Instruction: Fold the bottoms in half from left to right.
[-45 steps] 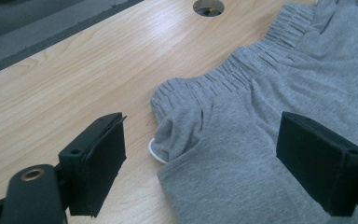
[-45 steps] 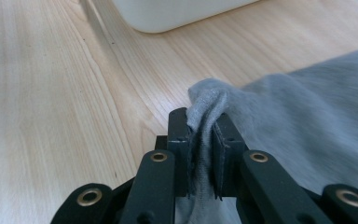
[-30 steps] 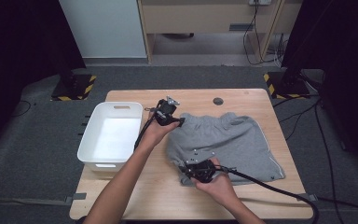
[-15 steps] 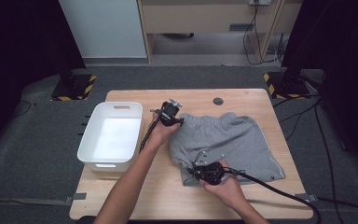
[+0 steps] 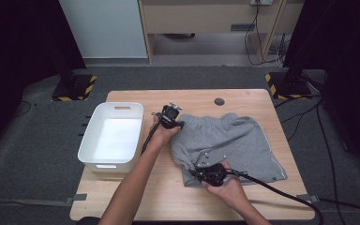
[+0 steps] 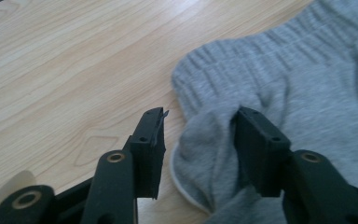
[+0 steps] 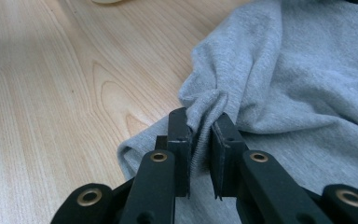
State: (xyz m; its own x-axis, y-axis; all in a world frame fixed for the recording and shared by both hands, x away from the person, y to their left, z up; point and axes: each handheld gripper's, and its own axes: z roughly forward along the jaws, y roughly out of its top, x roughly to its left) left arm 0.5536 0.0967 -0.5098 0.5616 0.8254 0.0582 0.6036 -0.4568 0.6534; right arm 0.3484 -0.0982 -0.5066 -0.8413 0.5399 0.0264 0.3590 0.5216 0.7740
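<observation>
- Grey shorts (image 5: 229,145) lie spread over the right half of a wooden table (image 5: 136,197), waistband toward the far edge, hem toward the near right corner.
- High view: the left gripper (image 5: 174,117) sits at the waistband's left end, near the middle of the table and just right of a white bin (image 5: 86,150) standing along the left edge; the right gripper (image 5: 205,172) works the garment's near-left corner, close to the near edge, a black cable (image 5: 281,190) trailing off to the right.
- Left gripper view: the jaws stand partly apart, having just been closing and then easing back open, with a fold of the ribbed waistband (image 6: 261,51) bunched between them. The right-hand jaw rests against the cloth; the left-hand one stands clear over bare wood, so nothing is clamped. A pale trimmed edge (image 6: 182,179) curls beneath, a detail too small to make out from above.
- Right gripper view: the jaws are nearly together, pinching an upright pleat of grey fabric (image 7: 205,112) that rises between the pads. The high view gives only the hand covering this spot.
- High view alone takes in a round dark grommet (image 5: 219,101) near the table's far edge, white piping (image 5: 277,165) down the shorts' right side, and the person's two forearms entering from the near edge.
</observation>
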